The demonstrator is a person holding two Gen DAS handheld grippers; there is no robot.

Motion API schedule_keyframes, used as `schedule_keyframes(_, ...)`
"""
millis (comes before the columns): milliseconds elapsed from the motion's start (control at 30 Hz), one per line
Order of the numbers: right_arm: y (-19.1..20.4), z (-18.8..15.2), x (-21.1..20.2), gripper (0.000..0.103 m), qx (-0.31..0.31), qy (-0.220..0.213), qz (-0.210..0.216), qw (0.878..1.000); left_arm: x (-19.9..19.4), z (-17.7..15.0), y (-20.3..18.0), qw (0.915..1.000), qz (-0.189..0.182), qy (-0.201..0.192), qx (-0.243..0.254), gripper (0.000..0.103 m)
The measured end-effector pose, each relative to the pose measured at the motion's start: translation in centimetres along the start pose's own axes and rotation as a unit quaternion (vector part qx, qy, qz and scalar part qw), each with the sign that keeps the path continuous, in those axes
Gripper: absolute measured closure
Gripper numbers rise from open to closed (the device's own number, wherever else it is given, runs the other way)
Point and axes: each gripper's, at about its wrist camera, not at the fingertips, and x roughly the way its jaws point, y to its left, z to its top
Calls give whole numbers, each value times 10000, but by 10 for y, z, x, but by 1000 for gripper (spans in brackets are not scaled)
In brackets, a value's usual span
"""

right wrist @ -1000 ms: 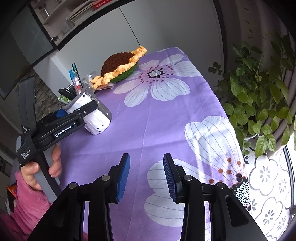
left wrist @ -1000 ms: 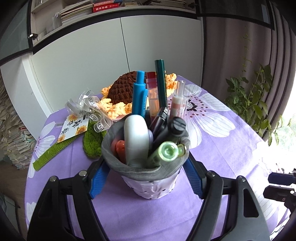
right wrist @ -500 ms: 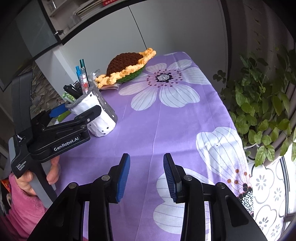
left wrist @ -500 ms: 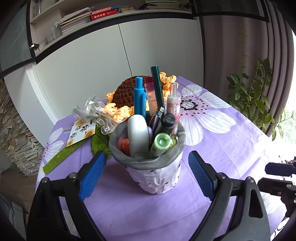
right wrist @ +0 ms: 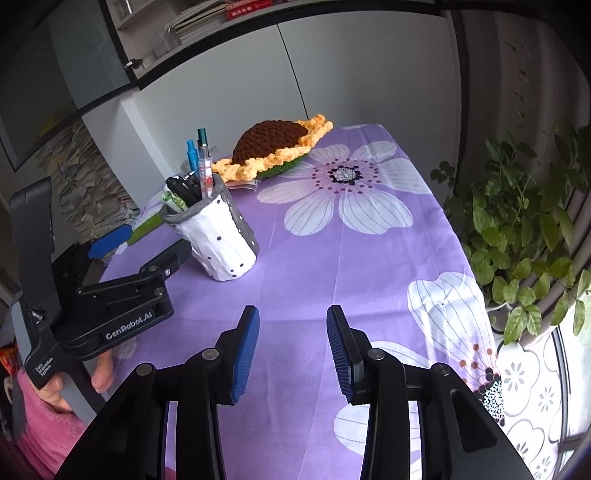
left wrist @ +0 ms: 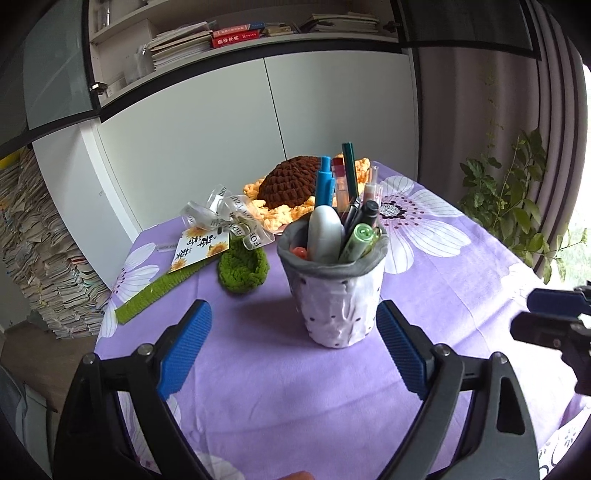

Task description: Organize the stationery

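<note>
Home study: bookshelves (left wrist: 236, 33), tablecloth (right wrist: 332, 266)

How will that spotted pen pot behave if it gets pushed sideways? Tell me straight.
The pen pot would probably tip rather than slide: tall pens rise well above its rim, so it looks top-heavy. Its wrinkled wall and folded grey cuff suggest soft fabric that would likely dent under pressure. The purple tablecloth beneath may drag at its base, making toppling more likely.

Table (left wrist: 461, 314) wore purple cloth with white flowers. On it stood pen holder (left wrist: 338, 291) (upright, stuffed with pens). Behind lay crochet sunflower (left wrist: 291, 184), green crochet leaf (left wrist: 243, 267), ribbon-tied card (left wrist: 199, 247), green ruler (left wrist: 155, 295).
</note>
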Motion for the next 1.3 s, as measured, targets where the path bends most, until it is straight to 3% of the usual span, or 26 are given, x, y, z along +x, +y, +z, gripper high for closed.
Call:
schedule_keyframes(300,30,7,-15,64,-261,-226,-87,9994,-62,-14,19,9994,67,-298,-186,12)
schedule_keyframes(367,37,6,-18,64,-322,-244,-93,9991,-76,-16,21,9990,113,-381,-207,1)
schedule_keyframes(500,47,6,-23,64,-402,-305,-80,9987,-103,-15,20,9973,211,-681,-163,1)
schedule_keyframes(800,57,10,-43,64,-563,-559,-154,9967,-133,-11,16,9956,257,-879,-192,1)
schedule_keyframes(1067,64,23,-87,63,-682,-1130,-386,9905,-170,-4,16,9940,276,-996,-355,1)
schedule_keyframes(1133,68,25,-101,55,-714,-1287,-389,9883,-183,-1,16,9926,285,-1112,-394,1)
schedule_keyframes(1167,69,25,-107,46,-732,-1368,-384,9871,-190,0,16,9914,319,-1210,-384,1)
schedule_keyframes(1300,80,22,-138,43,-867,-1759,-479,9794,-214,2,12,9880,461,-1433,-334,1)
